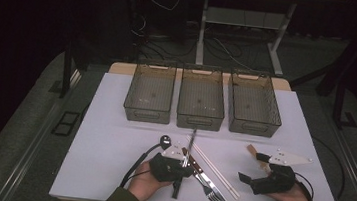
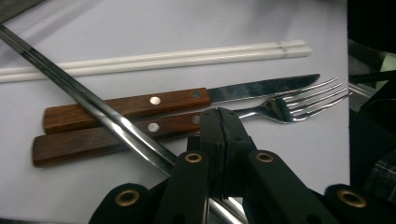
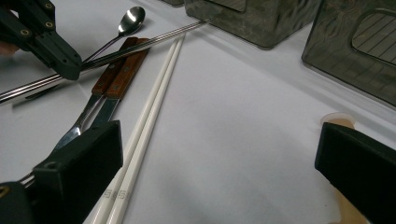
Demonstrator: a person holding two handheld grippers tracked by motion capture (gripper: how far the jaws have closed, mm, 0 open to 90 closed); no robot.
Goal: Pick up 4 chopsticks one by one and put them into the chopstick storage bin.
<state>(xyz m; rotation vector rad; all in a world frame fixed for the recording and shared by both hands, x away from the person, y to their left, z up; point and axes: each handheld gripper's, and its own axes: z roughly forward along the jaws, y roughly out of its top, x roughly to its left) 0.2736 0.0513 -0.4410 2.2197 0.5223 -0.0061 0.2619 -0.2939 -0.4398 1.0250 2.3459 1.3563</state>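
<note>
The left hand-held gripper (image 2: 219, 123) is clamping the metal chopsticks (image 2: 88, 105) where they are crossing the knife (image 2: 140, 103) and fork (image 2: 154, 128), likely to lift them toward the middle bin (image 1: 201, 100). The right hand-held gripper (image 3: 215, 163) is waiting with jaws spread wide, right of the knife, over bare worktop (image 3: 243, 116).

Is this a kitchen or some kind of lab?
Probably a lab set up for sorting practice: a white table holds three empty bins and laid-out cutlery, with cables tangled on the floor behind.
</note>
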